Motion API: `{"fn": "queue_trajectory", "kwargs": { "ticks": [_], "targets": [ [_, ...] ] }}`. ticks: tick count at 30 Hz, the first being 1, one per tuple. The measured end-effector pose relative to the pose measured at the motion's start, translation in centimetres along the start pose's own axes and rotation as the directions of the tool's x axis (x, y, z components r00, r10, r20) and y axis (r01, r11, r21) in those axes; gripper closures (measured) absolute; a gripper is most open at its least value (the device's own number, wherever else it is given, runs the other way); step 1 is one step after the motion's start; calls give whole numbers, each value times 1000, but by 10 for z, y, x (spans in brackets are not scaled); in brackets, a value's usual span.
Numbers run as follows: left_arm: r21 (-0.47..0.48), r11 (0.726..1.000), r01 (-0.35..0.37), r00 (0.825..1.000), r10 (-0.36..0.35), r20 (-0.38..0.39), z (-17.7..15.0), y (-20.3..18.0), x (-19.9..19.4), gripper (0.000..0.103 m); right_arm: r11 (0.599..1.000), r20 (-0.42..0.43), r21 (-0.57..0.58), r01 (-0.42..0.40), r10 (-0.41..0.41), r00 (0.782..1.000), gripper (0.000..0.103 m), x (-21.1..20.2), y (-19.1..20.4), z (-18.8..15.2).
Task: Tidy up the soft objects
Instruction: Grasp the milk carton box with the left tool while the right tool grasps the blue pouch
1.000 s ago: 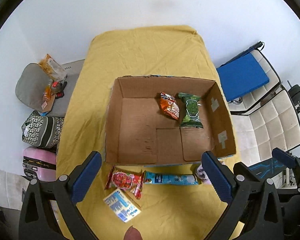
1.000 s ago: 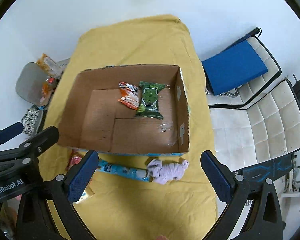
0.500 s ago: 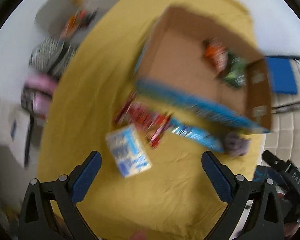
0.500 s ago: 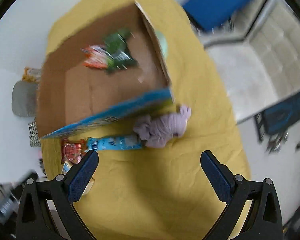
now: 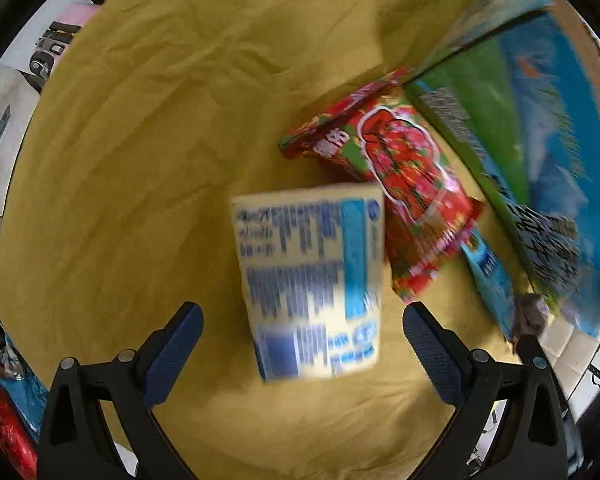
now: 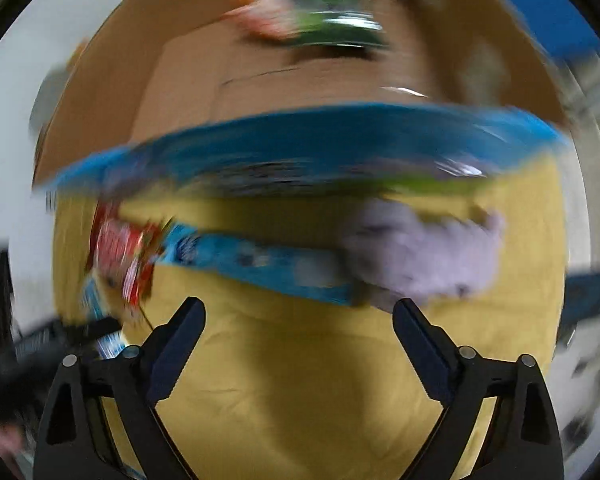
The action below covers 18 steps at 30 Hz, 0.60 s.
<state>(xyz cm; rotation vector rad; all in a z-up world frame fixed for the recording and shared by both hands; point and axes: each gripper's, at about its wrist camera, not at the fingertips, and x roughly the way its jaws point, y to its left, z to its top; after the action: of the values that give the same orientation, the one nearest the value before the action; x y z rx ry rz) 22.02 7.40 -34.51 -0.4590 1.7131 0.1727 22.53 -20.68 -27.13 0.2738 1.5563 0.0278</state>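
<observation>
Now, line by line:
Yellow cloth: the wrinkled mustard-yellow cloth (image 5: 140,160) covers the table and fills most of both views; a second ago both cameras looked down from high above, and they have since dropped close to it.
Cardboard box: the open brown cardboard box with blue and green printed outer walls (image 6: 308,136) stands on the cloth; its printed wall runs along the right of the left wrist view and across the middle of the right wrist view, blurred.
Packets in box: an orange-red snack packet (image 6: 264,16) and a green packet (image 6: 336,28) lie side by side on the box floor, as before.
Left gripper: the left gripper (image 5: 300,344) is low over the cloth, jaws wide apart and holding nothing, with the white and blue printed tissue pack (image 5: 312,284) lying flat between its blue fingertips; earlier that pack was small and far below.
Right gripper: the right gripper (image 6: 298,336) is low and level, jaws spread wide and empty, bare cloth between them.
Red packet: the red and green snack packet (image 5: 396,184) lies just beside the tissue pack, touching the box wall.
Blue packet: the long light-blue packet (image 6: 256,264) lies along the box wall.
Lilac cloth: the crumpled pale lilac cloth (image 6: 424,248) sits at the blue packet's right end, ahead of the right fingertip.
</observation>
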Motion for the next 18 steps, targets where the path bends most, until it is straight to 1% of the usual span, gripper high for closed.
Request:
{"fn": "queue_trajectory", "kwargs": {
  "ticks": [2, 3, 5, 7, 8, 9, 10, 11, 12, 13, 15, 16, 18],
  "targets": [
    [6, 1000, -19, 1000, 19, -7, 7, 1, 10, 1, 990, -7, -131, 43, -45, 999, 18, 10, 23, 7],
    [11, 1000, -24, 1000, 24, -9, 9, 1, 14, 1, 979, -11, -187, 75, -79, 997, 21, 16, 31, 11],
    [29, 999, -34, 999, 34, -6, 11, 2, 20, 1, 940, 6, -305, 154, -160, 987, 25, 29, 47, 16],
    [48, 997, -62, 998, 61, 19, 11, 2, 22, 14, 895, 22, -390, 216, -226, 974, 27, 42, 59, 20],
    [70, 995, -73, 997, 71, 33, 9, 2, 22, 15, 877, 6, -429, 215, -236, 972, 28, 50, 63, 21],
    [89, 993, -82, 996, 78, 47, 7, 2, 22, 20, 860, -8, -461, 219, -251, 968, 35, 57, 67, 21],
    [106, 990, -91, 995, 85, 59, 5, 1, 20, 30, 846, -20, -485, 222, -265, 964, 41, 63, 69, 20],
    [127, 986, -107, 993, 98, 73, 0, -1, 18, 35, 843, -13, -495, 211, -249, 968, 46, 63, 71, 20],
    [138, 984, -115, 991, 105, 79, -1, -3, 17, 40, 849, -26, -488, 205, -249, 968, 52, 63, 71, 20],
    [148, 982, -120, 991, 109, 84, -3, -3, 16, 41, 860, -49, -474, 191, -243, 969, 57, 63, 70, 20],
    [155, 980, -123, 990, 111, 83, -10, -7, 15, 42, 886, -105, -435, 162, -229, 968, 71, 63, 68, 16],
    [159, 979, -125, 990, 113, 83, -16, -5, 15, 42, 905, -144, -403, 134, -207, 968, 73, 62, 67, 12],
    [179, 975, -129, 990, 117, 78, -27, -3, 15, 42, 958, -256, -282, 59, -134, 957, 75, 59, 59, 0]
  ]
}}
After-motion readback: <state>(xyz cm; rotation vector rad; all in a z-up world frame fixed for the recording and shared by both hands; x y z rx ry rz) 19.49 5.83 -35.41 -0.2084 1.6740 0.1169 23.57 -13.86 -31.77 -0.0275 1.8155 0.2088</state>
